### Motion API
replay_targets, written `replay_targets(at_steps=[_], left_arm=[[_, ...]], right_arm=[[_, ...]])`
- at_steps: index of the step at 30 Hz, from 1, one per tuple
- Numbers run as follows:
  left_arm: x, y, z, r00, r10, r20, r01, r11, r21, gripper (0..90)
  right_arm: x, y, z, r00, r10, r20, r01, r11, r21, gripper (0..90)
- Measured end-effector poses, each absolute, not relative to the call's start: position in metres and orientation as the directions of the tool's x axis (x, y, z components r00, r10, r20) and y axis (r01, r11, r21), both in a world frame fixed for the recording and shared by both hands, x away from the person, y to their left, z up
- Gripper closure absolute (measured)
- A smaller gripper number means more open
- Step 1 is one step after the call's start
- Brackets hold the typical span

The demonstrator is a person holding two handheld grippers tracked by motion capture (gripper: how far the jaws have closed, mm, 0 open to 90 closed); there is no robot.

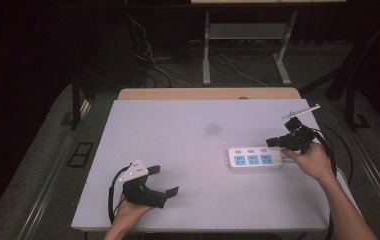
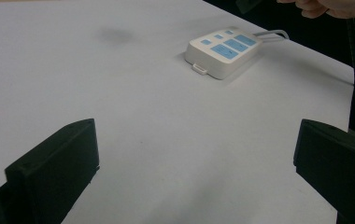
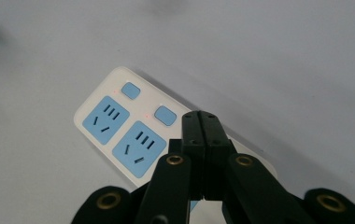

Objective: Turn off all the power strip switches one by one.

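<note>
White plastic formed the power strip [image 1: 254,159], which lay flat on the pale desk [image 1: 188,150] directly beneath the tip of the right tool [image 1: 274,142]. Its three blue sockets faced up, each with a small blue switch beside it. In the right gripper view that tool's two black jaws were pressed together with no gap between them and nothing caught in them, and their joined tip hung over the strip [image 3: 133,126] beside the second switch; whether it touched the surface could not be told. Small red lights glowed by the two switches seen there. The right hand [image 1: 314,161] gripped the tool from behind, just past the strip's cable end. Well away from it, near the desk's front edge, the left hand [image 1: 128,210] carried the left tool [image 1: 164,181] with its jaws spread wide and empty. Seen along the left tool [image 2: 194,172], bare desk lay between the jaws, and the strip [image 2: 222,49] sat far ahead and a little to the right, its white cable [image 2: 273,35] trailing off the far end. A faint grey smudge [image 1: 212,129] marked the desk beyond the strip.
</note>
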State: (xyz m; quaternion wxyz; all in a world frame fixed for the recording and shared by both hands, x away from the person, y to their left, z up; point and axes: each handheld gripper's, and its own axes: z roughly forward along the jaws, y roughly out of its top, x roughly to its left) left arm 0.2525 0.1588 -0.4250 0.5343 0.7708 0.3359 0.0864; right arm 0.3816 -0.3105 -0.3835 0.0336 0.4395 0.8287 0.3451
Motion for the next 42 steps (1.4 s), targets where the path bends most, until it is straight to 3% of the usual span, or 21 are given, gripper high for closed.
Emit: replay_targets(at_steps=[42], left_arm=[[0.254, 0.158, -0.426, 0.76, 0.61, -0.225, 0.428, -0.209, 0.879, 0.0]], right_arm=[[0.393, -0.303, -0.416, -0.585, 0.762, 0.277, 0.742, 0.364, 0.564, 90.0]])
